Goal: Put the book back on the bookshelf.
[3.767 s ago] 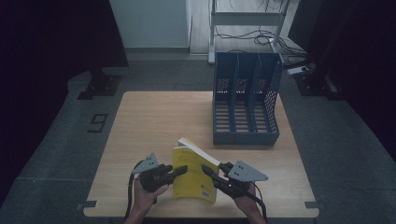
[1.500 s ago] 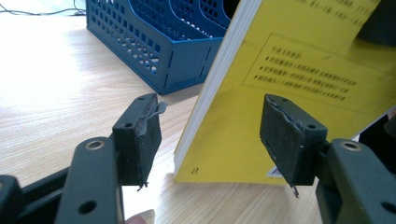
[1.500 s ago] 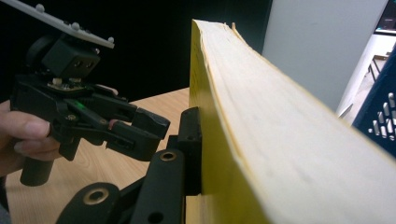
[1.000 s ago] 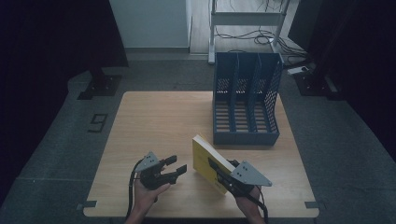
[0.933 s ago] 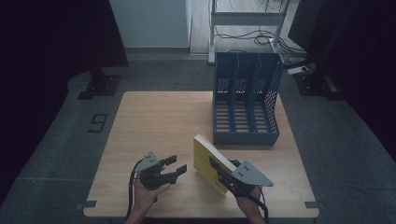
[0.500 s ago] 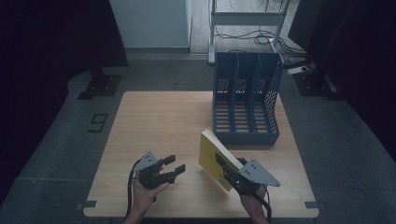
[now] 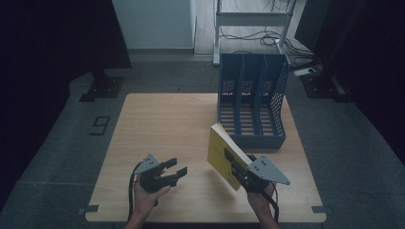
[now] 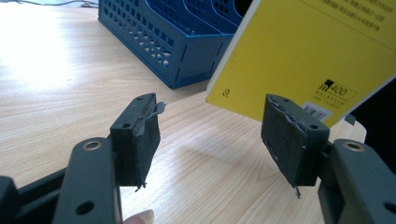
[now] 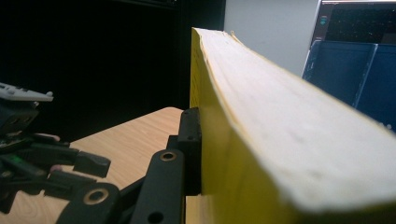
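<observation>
Left gripper (image 7: pixel 177 168) sits over the near edge of the wooden table (image 7: pixel 162 119), left of centre; jaws spread wide, nothing between the pads (image 8: pixel 148 140); bare tabletop shows through the gap in the left gripper view; a fingertip shows at that view's bottom edge; hand (image 7: pixel 145 193) comes in from the near edge below it.

Right gripper (image 7: pixel 235 164) is near the near-right corner; jaws clamped on the thick yellow book (image 7: pixel 222 155), one black jaw flat against the cover in the right gripper view, the other hidden behind the pale page block (image 9: pixel 299 140); book (image 9: pixel 219 154) is off the table, standing on edge and tilted, cover facing left toward the left gripper; a small black logo and a white label sit on its cover (image 8: pixel 322 51); grey three-cornered plate (image 7: pixel 267 171) tops the gripper.

Book's far top corner comes close to the front lip of the blue three-slot file rack (image 7: pixel 253 100); cannot tell if touching; rack stands by the far-right corner, slots open; floor cables (image 7: pixel 253 38) beyond the far edge.
</observation>
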Motion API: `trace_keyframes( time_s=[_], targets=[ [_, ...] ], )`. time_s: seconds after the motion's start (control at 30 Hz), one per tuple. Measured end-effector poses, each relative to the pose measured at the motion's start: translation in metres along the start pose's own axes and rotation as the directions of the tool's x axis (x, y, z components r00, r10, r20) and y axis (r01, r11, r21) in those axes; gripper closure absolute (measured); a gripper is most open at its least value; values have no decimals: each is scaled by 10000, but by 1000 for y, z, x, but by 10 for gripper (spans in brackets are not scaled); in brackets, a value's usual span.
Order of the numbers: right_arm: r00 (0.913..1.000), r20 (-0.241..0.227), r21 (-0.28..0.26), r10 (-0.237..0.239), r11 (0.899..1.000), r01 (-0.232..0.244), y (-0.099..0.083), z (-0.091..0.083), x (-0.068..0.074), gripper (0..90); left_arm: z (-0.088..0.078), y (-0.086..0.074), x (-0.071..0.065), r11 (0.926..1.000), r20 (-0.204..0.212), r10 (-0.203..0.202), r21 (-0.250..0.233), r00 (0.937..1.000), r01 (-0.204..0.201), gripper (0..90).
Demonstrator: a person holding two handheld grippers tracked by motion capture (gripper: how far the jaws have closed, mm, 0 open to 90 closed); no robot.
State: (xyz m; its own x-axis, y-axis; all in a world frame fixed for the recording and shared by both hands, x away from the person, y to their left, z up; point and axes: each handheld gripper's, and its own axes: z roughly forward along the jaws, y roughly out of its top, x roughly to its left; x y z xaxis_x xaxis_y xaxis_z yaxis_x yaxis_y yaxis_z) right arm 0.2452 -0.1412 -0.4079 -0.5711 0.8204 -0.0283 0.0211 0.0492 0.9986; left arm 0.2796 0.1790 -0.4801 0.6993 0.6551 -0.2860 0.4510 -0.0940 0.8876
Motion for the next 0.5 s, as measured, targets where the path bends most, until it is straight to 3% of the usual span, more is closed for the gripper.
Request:
trace_keyframes(
  time_s=[0.5],
  targets=[
    [9990, 424, -113, 122, 9999, -117, 17, 13, -7, 743, -1, 0, 4, 9994, -76, -126, 319, 9999, 129, 352]
  ],
)
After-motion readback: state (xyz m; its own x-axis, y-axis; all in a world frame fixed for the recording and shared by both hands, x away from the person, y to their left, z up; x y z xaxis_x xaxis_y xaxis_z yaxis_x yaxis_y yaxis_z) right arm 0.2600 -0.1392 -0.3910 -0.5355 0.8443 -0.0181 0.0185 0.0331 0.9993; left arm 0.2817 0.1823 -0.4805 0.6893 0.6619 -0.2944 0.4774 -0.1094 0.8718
